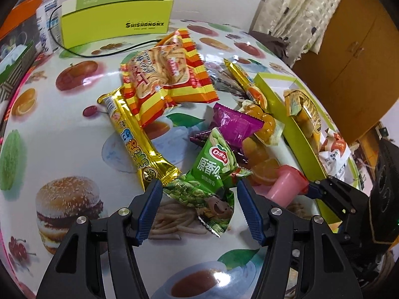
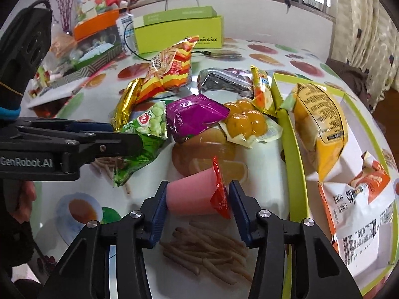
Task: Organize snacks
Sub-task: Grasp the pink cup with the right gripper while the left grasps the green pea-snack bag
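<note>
The right gripper straddles a pink cup lying on its side on the table beside the tray; its left pad touches, the right shows a slight gap. The left gripper stands open around a green bag.

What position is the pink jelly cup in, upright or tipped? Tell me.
Tipped. The pink jelly cup lies on its side on the tablecloth, its red foil lid facing sideways, between the right hand-held gripper's fingers.
</note>
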The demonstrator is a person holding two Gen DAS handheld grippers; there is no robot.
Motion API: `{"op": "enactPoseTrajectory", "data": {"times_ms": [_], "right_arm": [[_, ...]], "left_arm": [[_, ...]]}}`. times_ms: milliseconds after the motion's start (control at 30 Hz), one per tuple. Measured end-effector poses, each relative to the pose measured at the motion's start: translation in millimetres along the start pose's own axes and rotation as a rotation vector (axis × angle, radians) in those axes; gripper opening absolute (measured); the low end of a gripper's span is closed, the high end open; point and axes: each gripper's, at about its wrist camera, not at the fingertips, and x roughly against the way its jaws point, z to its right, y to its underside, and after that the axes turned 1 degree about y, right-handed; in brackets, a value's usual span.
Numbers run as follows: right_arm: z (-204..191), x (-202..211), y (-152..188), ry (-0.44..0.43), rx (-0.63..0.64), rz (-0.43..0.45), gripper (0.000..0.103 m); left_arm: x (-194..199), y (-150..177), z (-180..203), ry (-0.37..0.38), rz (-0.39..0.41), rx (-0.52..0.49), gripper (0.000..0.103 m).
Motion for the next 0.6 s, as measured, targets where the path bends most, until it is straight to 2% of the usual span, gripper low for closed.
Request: {"op": "enactPoseTrajectory", "data": {"times_ms": [367, 600], "right_arm": [[0.9, 11.8, 6.6, -0.014, -0.021, 0.005, 0.045], [0.3, 12.5, 7.3, -0.021, -0.030, 0.006, 0.045]], "left_arm": [[-13.5, -7.1, 18.7, -0.080, -0.016, -0.143, 0.065], [-24.4, -11.2, 24.5, -0.118, -0.032, -0.166, 0.067]]}}
